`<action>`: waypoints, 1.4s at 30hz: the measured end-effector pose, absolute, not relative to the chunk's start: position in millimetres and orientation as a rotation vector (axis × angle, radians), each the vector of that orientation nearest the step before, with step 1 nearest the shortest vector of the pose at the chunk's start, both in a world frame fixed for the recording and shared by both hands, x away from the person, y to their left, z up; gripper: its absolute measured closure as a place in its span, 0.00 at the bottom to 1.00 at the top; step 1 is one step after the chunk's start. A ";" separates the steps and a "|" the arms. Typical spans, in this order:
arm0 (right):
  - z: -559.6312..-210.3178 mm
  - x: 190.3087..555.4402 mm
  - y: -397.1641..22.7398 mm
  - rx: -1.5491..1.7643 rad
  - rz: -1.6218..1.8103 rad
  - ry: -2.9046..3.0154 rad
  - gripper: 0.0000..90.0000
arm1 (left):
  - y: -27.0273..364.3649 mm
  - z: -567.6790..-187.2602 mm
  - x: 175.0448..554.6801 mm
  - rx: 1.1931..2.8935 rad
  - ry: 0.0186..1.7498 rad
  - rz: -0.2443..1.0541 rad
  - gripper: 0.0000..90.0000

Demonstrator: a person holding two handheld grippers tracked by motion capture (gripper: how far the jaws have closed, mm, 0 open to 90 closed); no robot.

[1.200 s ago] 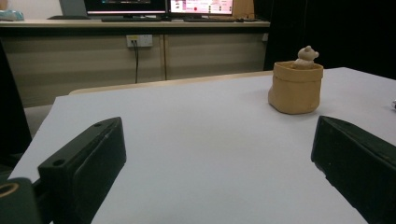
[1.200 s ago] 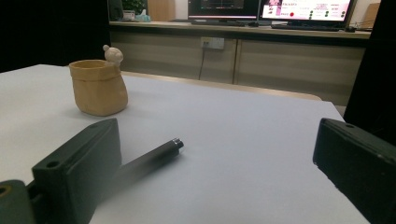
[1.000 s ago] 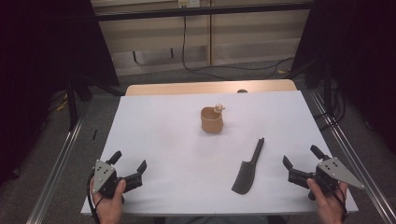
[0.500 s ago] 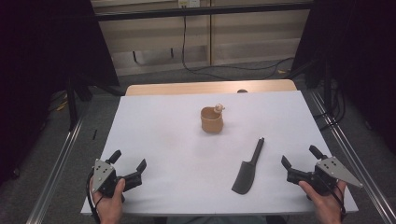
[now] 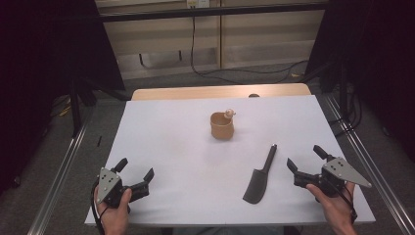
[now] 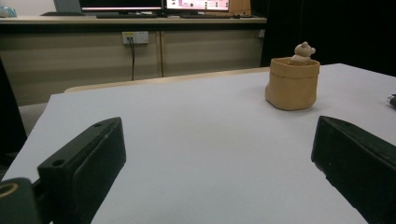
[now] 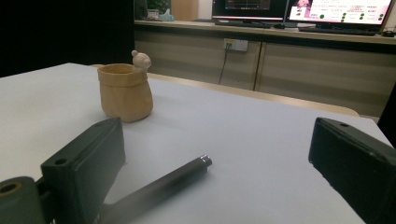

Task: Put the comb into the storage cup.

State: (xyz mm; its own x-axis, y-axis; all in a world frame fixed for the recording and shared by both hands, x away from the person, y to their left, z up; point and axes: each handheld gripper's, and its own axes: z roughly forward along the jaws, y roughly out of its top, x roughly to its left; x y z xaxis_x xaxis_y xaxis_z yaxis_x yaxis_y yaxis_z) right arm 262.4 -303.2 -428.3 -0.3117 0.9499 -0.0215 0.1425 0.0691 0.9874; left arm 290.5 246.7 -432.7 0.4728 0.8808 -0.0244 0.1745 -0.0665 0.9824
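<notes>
The right gripper [image 5: 307,164], jaws spread, is hovering just right of the flat black long-handled spatula [image 5: 259,177]; the left gripper [image 5: 134,173] is gaping too.

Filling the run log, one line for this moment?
left hand-held gripper open, idle | right hand-held gripper open beside spatula | cup mid-table

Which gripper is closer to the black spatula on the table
Right. The right gripper sits open just beside the black spatula, toward the table's right edge; the left gripper is open near the left front corner, well apart.
</notes>
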 end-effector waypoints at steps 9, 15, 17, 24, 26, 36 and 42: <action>-432.9 276.3 -300.0 1.144 1.305 1.596 0.02 | 249.6 -431.8 289.3 1.542 0.947 0.750 0.04; -429.3 291.3 -298.8 1.190 1.331 1.585 0.01 | 247.6 -431.7 290.7 1.546 0.937 0.744 0.04; -428.6 295.5 -296.6 1.169 1.325 1.585 0.03 | 247.2 -432.0 291.1 1.549 0.934 0.748 0.04; -422.6 313.3 -299.3 1.161 1.296 1.582 0.07 | 245.4 -432.3 292.4 1.555 0.926 0.746 0.04; -419.4 315.4 -297.5 1.156 1.308 1.579 0.08 | 245.4 -432.3 292.3 1.557 0.925 0.749 0.04; -428.3 313.2 -294.1 1.178 1.275 1.684 0.26 | 243.1 -433.1 292.4 1.565 0.914 0.729 0.04; -420.9 312.1 -294.9 1.170 1.269 1.717 0.36 | 243.2 -433.0 291.7 1.575 0.908 0.733 0.04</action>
State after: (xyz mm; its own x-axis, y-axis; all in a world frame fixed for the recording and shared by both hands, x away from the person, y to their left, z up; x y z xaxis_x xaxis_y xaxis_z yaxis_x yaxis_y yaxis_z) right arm 312.1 -294.9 -420.9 -0.3536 0.9352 -0.0175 0.2581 0.1155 0.9592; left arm 291.7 243.2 -433.0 0.5110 0.8595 -0.0144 0.1680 -0.0835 0.9822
